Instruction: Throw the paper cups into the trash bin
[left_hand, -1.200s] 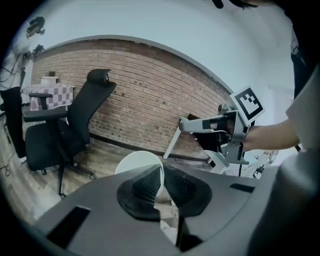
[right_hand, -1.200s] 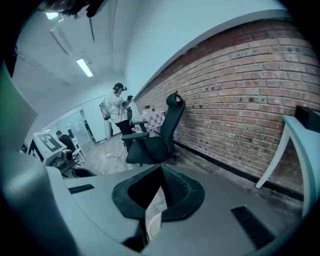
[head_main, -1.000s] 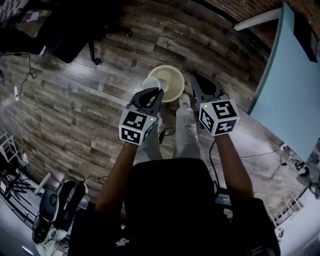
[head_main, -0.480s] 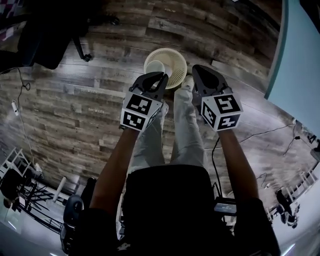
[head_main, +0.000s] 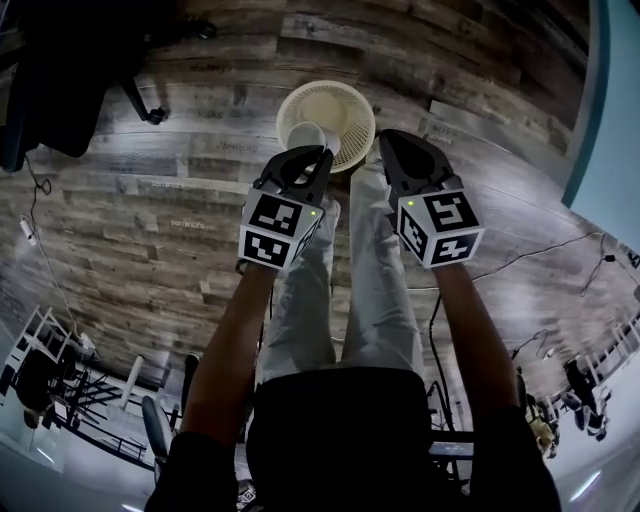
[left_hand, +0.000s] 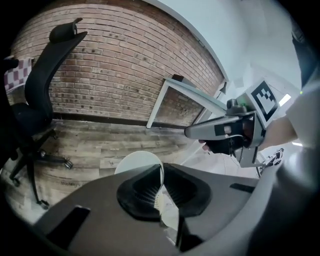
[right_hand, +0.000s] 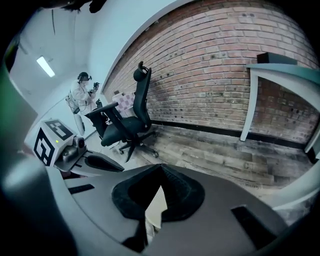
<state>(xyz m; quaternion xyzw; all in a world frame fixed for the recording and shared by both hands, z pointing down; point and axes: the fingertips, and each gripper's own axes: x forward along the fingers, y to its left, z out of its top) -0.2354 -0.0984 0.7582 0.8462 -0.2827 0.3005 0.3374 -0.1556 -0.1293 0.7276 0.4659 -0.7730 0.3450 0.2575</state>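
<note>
Head view: the left gripper (head_main: 318, 153), its jaws almost closed, pinches a white paper cup (head_main: 305, 135) by its wall. The right gripper (head_main: 390, 140) is closed and seemingly empty. The cup hangs above the mesh trash bin (head_main: 352, 100). Next, I judge, the left jaws must open.

Dim, murky pictures with heavy fisheye curvature and dark, vignetted corners throughout.

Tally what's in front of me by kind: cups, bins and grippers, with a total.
cup: 1
bin: 1
grippers: 2, left gripper and right gripper
total: 4
</note>
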